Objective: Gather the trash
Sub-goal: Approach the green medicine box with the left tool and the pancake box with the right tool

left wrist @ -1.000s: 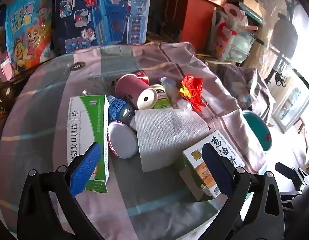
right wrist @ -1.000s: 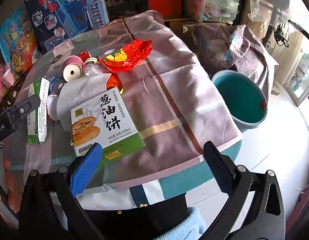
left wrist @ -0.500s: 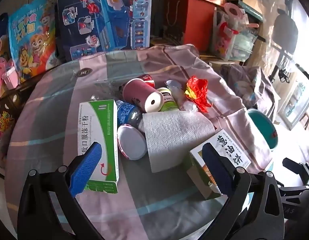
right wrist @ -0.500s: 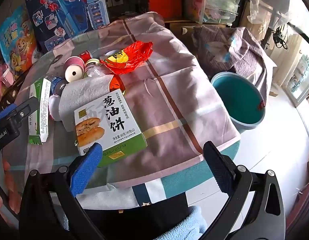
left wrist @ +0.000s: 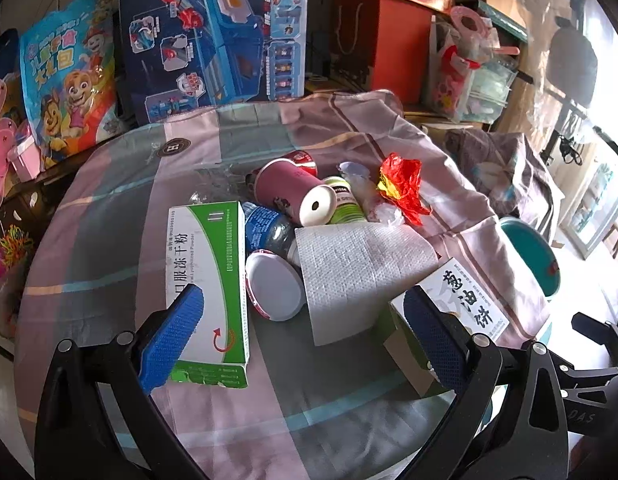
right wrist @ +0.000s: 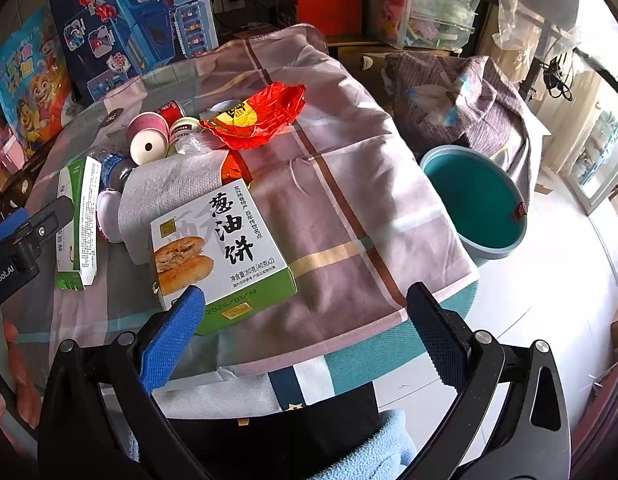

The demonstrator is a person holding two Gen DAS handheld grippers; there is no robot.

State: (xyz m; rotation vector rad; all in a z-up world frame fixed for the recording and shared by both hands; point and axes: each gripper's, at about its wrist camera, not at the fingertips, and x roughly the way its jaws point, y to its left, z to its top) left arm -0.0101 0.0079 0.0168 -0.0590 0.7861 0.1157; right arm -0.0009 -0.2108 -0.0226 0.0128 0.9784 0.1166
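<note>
**Q:** Two grippers were shown; how were they held?

**A:** Both were held empty above a round table draped in a checked cloth (right wrist: 349,208). The left gripper (left wrist: 305,332) had its blue-padded fingers (left wrist: 173,336) spread wide, framing a green-and-white medicine box (left wrist: 207,276). The right gripper (right wrist: 305,328) was likewise spread, its left pad just over the near corner of a flatbread box (right wrist: 221,252). Nothing was pinched by either.

**Q:** Where was the trash?

**A:** It was heaped mid-table: a paper towel (left wrist: 357,276) draped over other items, a pink paper cup (left wrist: 297,196) on its side, a white round lid (left wrist: 275,290), a crushed water bottle (left wrist: 265,230), a small green-labelled jar (left wrist: 345,204) and a crumpled red wrapper (right wrist: 257,116). No piece appeared to have been collected yet.

**Q:** Why was the teal bin (right wrist: 473,204) placed there?

**A:** It was set on the floor just off the table's right edge, likely so that rubbish could be dropped in by the right gripper. The wide opening was probably chosen because the boxes are broad.
</note>
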